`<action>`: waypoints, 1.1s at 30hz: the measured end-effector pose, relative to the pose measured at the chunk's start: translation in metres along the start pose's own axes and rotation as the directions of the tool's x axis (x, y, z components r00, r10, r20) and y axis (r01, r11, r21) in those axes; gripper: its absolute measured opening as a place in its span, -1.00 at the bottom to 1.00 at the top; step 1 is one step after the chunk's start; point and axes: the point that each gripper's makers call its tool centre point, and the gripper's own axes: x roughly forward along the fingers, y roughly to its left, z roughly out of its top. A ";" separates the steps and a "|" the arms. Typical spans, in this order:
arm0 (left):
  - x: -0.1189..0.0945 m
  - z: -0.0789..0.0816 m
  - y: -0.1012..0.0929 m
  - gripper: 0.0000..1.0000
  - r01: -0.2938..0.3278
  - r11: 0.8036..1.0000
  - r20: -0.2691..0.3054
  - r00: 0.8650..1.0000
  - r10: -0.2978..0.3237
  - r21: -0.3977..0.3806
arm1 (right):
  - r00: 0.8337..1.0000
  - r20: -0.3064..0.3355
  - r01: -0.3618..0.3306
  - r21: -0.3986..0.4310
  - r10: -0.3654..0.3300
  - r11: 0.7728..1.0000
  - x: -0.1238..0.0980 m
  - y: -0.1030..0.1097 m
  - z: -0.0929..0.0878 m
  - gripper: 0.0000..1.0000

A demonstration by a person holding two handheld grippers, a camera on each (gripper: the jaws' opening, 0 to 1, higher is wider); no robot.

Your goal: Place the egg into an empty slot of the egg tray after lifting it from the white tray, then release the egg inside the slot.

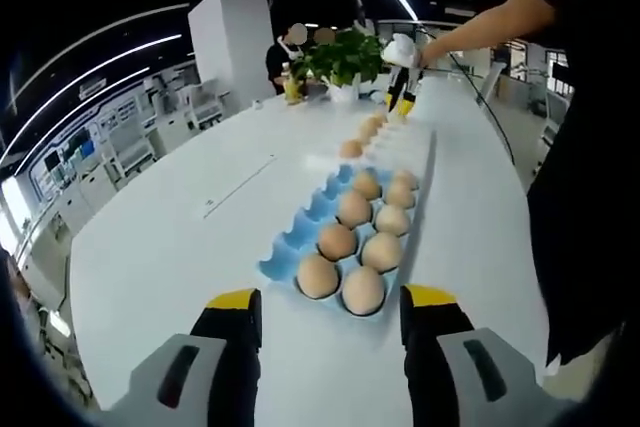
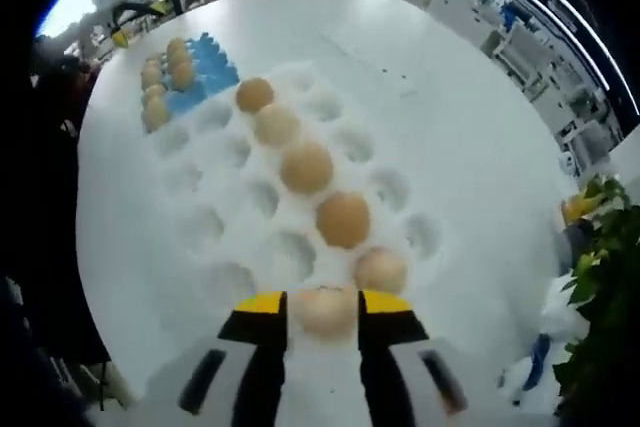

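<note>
My blue egg tray holds eight eggs; the white tray keeps a row; my right gripper clasps an egg there; my left gripper hovers wide open, empty.

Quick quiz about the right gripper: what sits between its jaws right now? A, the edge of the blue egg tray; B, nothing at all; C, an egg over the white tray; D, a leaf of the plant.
C: in the right gripper view an egg sits between the yellow tips of the right gripper, above the white tray; whether the jaws press it is unclear.
</note>
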 end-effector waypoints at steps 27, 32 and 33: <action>-0.001 0.001 0.002 0.07 -0.003 1.000 -0.001 1.000 0.003 0.010 | 0.999 -0.022 0.029 0.030 -0.029 0.999 -0.012 -0.005 -0.007 -0.50; 0.000 -0.003 0.004 0.10 -0.007 1.000 -0.002 1.000 0.007 0.002 | 0.999 -0.002 0.043 0.025 -0.043 0.999 -0.024 -0.005 0.001 -0.50; 0.001 -0.004 0.004 0.10 -0.005 1.000 -0.002 1.000 0.005 0.002 | 0.999 -0.002 0.041 0.026 -0.041 0.999 -0.026 -0.004 0.002 -0.50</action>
